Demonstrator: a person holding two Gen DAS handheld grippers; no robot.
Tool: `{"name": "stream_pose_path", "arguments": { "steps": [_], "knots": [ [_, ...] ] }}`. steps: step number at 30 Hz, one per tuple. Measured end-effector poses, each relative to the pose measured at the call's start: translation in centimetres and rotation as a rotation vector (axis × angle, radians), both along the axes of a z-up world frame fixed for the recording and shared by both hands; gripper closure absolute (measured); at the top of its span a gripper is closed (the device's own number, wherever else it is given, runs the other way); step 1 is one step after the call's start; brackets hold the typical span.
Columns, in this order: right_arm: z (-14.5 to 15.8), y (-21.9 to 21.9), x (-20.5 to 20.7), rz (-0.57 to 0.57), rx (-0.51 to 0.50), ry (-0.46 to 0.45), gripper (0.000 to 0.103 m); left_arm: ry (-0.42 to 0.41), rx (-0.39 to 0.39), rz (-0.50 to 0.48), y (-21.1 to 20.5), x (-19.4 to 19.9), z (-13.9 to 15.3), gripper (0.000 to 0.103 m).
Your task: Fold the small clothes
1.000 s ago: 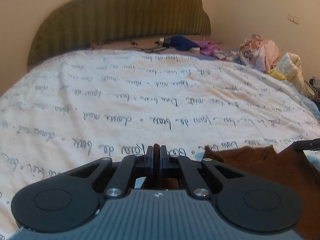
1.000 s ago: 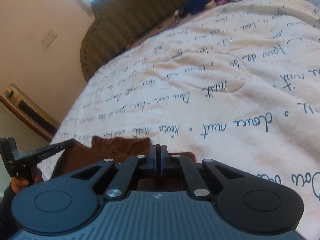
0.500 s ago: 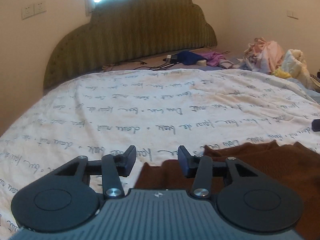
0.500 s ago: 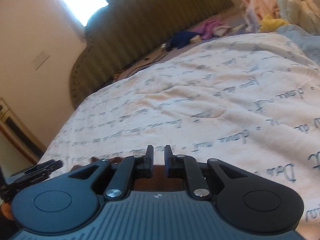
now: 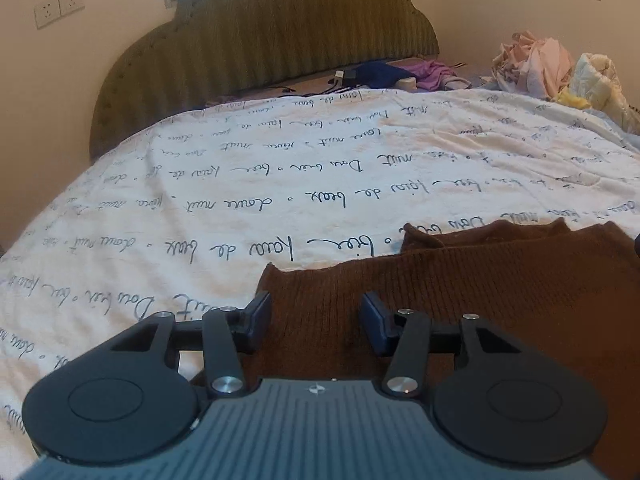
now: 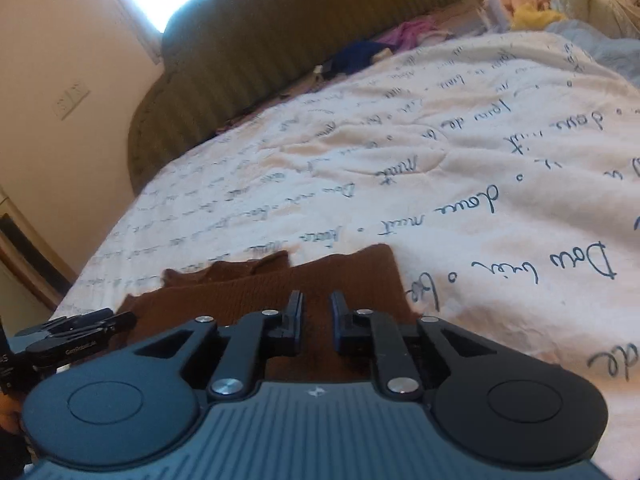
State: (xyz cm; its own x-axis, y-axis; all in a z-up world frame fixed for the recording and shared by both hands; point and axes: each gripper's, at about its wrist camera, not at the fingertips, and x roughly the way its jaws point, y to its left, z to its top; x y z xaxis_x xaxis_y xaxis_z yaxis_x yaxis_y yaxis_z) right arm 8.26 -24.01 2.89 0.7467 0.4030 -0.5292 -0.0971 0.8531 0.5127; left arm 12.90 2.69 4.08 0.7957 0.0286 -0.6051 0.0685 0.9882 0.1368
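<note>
**Brown knit flat on bed, both grippers opening**

Brown knit garment (image 5: 500, 292) lay flat on the script-printed bedspread (image 5: 280, 168) near its front edge. Left gripper (image 5: 316, 320) jaws apart and opening above the knit, pads not pressing it. Right gripper (image 6: 316, 320) jaws slightly apart, opening, gripping nothing. No containers seen.

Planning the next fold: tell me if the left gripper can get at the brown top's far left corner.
Probably yes. The left gripper, jaws opening with nothing between the pads, hangs over the brown top. That corner lies just ahead on the bedspread, with nothing on it or in between.
</note>
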Motion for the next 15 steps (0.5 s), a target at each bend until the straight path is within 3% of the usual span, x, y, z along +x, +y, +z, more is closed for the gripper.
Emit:
{"name": "stream_pose_path", "arguments": {
  "steps": [2, 3, 5, 6, 8, 11, 13, 15],
  "knots": [
    [0.8, 0.5, -2.4, 0.028, -0.016, -0.026, 0.08, 0.01, -0.041, -0.006, 0.5, -1.9, 0.3, 0.052],
    [0.5, 1.0, -3.0, 0.036, -0.055, -0.009, 0.075, 0.034, -0.031, -0.007, 0.6, -2.3, -0.2, 0.051],
    [-1.6, 1.9, -3.3, 0.048, -0.178, 0.039, 0.076, 0.06, 0.019, 0.012, 0.9, -2.2, -2.3, 0.049],
    [-2.4, 1.5, -3.8, 0.065, -0.183, -0.026, 0.077, 0.011, 0.005, 0.011, 1.5, -2.6, -3.0, 0.047],
    [-2.8, 0.1, -3.4, 0.043, -0.111, -0.01, 0.078, 0.04, -0.022, 0.041, 1.9, -1.9, -2.4, 0.047],
    [-1.3, 0.6, -3.0, 0.005, -0.164, 0.038, 0.079, 0.045, 0.042, 0.069, 1.0, -2.7, -1.6, 0.048],
    [0.3, 2.2, -4.1, -0.013, -0.261, 0.027, 0.075, 0.032, 0.018, 0.061, 0.7, -4.4, -0.7, 0.05],
    [1.3, 3.3, -5.7, 0.032, -0.259, -0.016, 0.075, 0.033, -0.02, 0.046, 0.2, -5.6, -0.7, 0.05]
  ]
}}
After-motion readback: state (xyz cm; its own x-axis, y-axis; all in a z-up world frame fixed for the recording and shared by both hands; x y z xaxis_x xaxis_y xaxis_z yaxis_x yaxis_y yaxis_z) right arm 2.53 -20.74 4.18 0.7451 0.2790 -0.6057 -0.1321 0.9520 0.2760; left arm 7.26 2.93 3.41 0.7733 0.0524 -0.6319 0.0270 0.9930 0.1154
